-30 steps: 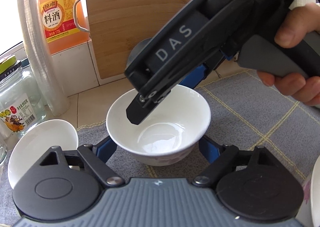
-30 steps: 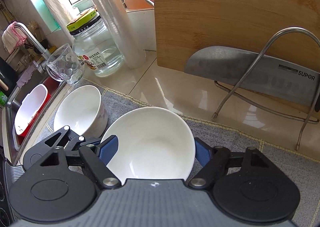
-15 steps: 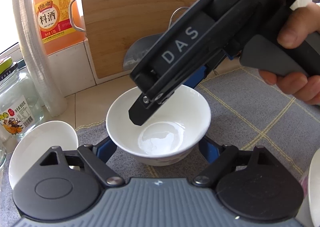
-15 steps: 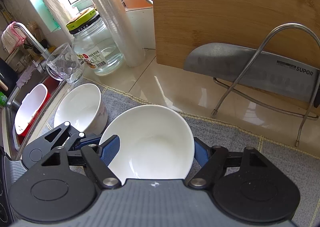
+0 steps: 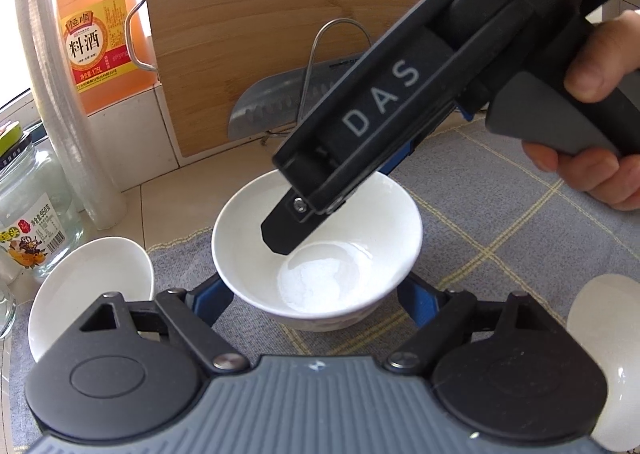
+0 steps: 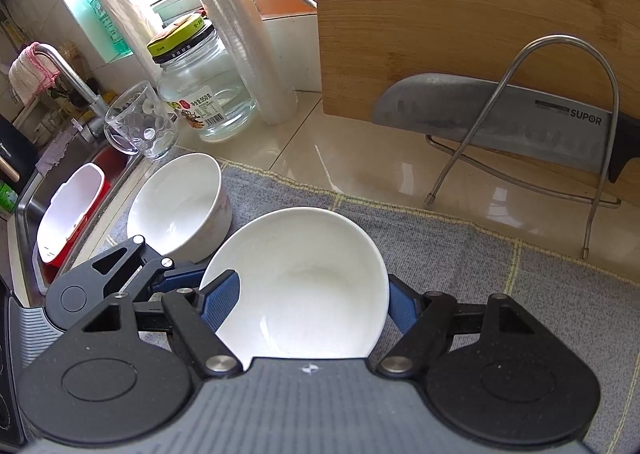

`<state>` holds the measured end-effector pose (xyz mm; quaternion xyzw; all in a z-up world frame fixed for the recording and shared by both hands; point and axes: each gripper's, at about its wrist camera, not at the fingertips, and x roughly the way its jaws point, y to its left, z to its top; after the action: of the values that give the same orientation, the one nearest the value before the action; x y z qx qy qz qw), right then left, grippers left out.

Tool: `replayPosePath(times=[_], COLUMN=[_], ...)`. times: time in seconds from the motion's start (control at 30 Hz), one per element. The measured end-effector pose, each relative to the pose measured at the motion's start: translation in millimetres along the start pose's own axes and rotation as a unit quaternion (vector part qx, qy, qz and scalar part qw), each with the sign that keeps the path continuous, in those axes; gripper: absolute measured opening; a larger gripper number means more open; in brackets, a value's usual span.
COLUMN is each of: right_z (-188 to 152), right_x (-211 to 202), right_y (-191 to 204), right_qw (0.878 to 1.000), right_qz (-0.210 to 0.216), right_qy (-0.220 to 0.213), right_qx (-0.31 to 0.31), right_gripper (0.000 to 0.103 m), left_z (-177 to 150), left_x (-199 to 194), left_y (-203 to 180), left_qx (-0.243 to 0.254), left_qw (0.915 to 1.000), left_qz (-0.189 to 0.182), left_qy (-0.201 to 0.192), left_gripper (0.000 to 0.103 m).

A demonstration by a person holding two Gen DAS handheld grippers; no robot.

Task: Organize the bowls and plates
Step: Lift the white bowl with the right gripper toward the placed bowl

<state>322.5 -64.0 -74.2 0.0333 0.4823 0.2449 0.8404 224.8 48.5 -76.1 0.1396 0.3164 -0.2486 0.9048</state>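
The fingers (image 5: 210,300) of my left gripper (image 5: 316,296) stand apart on either side of the bowl (image 5: 316,254), and each blue pad looks pressed against its lower body, so I read that as a hold across the belly. My right gripper (image 6: 312,306) comes in from the far right. One of its fingers (image 6: 222,300) lies over the inside of the rim and the other sits just outside the opposite edge; I cannot tell whether they are pressing. The bowl is mid-scene over the grey cloth (image 6: 440,254), with a second bowl (image 6: 176,206) just to its left, near the sink. I judge the bowl to be glazed ceramic: stiff, fairly weighty for its size, brittle at the rim, and slick, with a wet-looking sheen inside. Pads across the curved belly could slide upward, so I'd trust a pinch on the wall more, one pad inside and one outside. If I nest it into the second bowl, I'd lower it gently, since glaze on glaze chips easily.
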Motion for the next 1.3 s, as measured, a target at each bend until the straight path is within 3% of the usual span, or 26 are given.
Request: replayPosePath(times=[0.73,1.3], right_z=[-44,-96], right_x=[-61,-111], right_y=[36,42], right_qw=[1.0,0.999], right_qz=[0.001,-0.013], right_qy=[-0.024,-0.037], right_qx=[0.003,0.026], right_gripper=[0.082,0.082], left_z=[-4,-12], left_x=[-69,-109], left_y=[-33,-78], left_qx=[0.018,0.036], left_qw=[0.9997,0.998], left_qz=[-0.016,-0.051], left_qy=[-0.007,-0.013], left_gripper=[0.088,0.088])
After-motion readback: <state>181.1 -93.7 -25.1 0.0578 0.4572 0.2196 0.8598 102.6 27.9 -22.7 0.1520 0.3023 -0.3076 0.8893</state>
